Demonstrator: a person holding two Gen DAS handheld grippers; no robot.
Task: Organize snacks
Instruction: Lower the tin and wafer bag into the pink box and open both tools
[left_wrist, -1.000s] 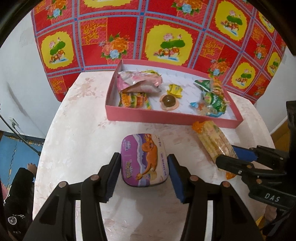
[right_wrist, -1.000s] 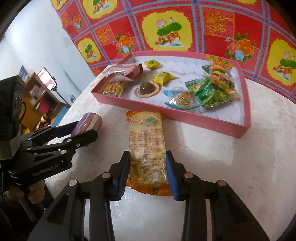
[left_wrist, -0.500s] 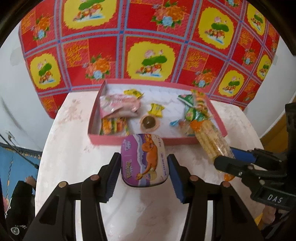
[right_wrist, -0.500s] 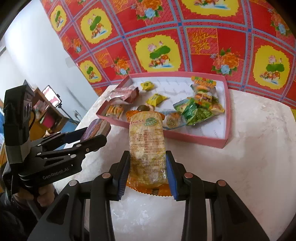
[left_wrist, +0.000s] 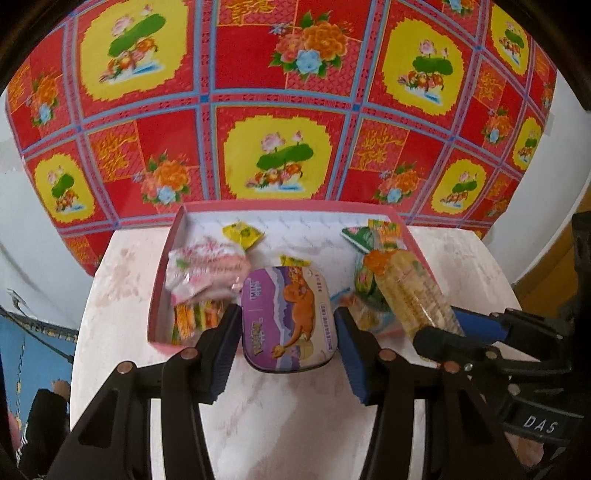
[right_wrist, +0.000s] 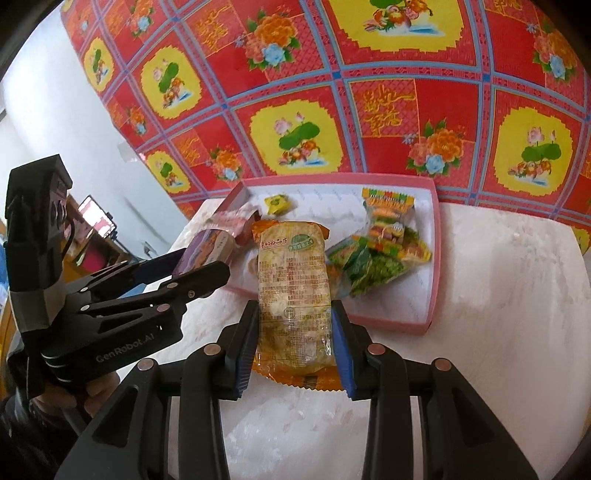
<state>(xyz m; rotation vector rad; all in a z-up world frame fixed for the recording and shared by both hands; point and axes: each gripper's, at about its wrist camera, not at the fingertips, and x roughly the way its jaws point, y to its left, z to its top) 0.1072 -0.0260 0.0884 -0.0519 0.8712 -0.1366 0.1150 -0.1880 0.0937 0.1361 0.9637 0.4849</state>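
My left gripper is shut on a purple tin with an orange cartoon creature, held up in the air in front of the pink tray. My right gripper is shut on a long clear-and-orange cracker packet, also lifted, its far end over the tray's near edge. The tray holds several snack packets: a pink bag, yellow candies, green and colourful packs. The right gripper and packet show in the left wrist view; the left gripper and tin show in the right wrist view.
The tray sits at the far side of a pale marbled table, against a red and yellow floral cloth. White walls stand at both sides. A phone on a stand and furniture lie beyond the table's left edge.
Both grippers have lifted their snacks off the table and risen, carrying them toward the tray. The tin and the packet now overlap the tray's near edge in view.
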